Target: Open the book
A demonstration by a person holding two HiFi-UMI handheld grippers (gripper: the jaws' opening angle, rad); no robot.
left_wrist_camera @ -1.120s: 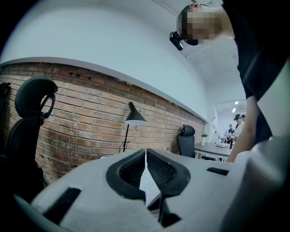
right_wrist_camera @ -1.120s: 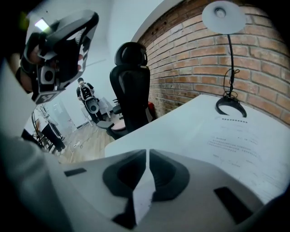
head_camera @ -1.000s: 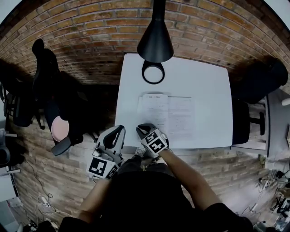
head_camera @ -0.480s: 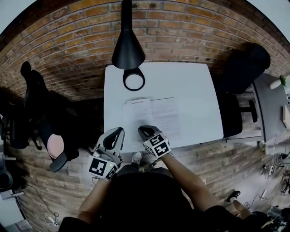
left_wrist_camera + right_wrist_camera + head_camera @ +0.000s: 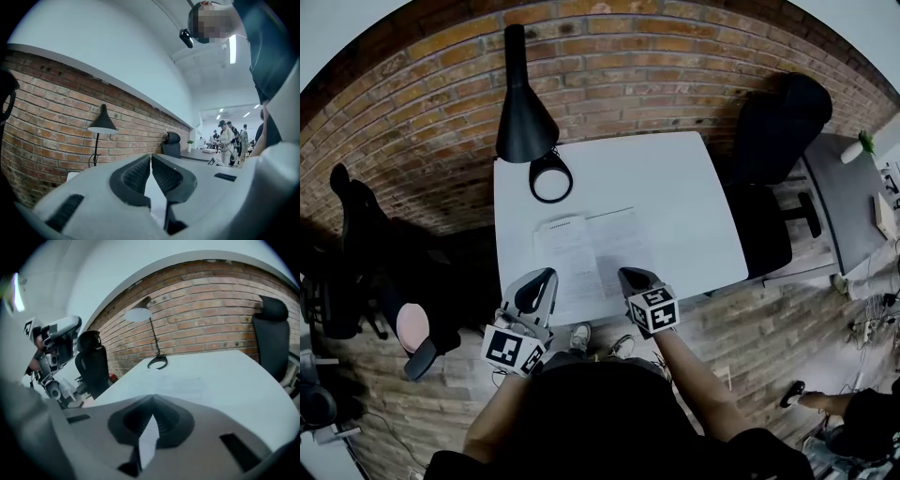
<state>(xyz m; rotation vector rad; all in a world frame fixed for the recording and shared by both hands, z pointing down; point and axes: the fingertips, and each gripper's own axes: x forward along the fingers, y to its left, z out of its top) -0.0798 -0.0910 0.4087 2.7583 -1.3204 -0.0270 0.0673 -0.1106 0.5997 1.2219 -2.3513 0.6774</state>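
Note:
The book [image 5: 591,253] lies open and flat on the white table [image 5: 675,187], its printed pages facing up. My left gripper [image 5: 534,281] hovers over the table's near edge, just left of the book, its jaws shut on nothing. My right gripper [image 5: 636,277] hangs by the book's near right corner, its jaws closing; their tips meet with nothing between them. From the right gripper view, the gripper [image 5: 152,399] tilts down at the table, with the open book [image 5: 180,385] ahead. In the left gripper view, that gripper [image 5: 151,157] points level along the brick wall.
A black desk lamp [image 5: 523,117] with a ring base [image 5: 550,178] stands at the table's far left. One black chair [image 5: 778,141] sits at the right side of the table and another [image 5: 356,216] at the left. People [image 5: 227,140] stand far off.
My right gripper has moved right, from the book's near left part to beside its near right corner, and closed. The left gripper has come in over the table's near edge. The view has swung.

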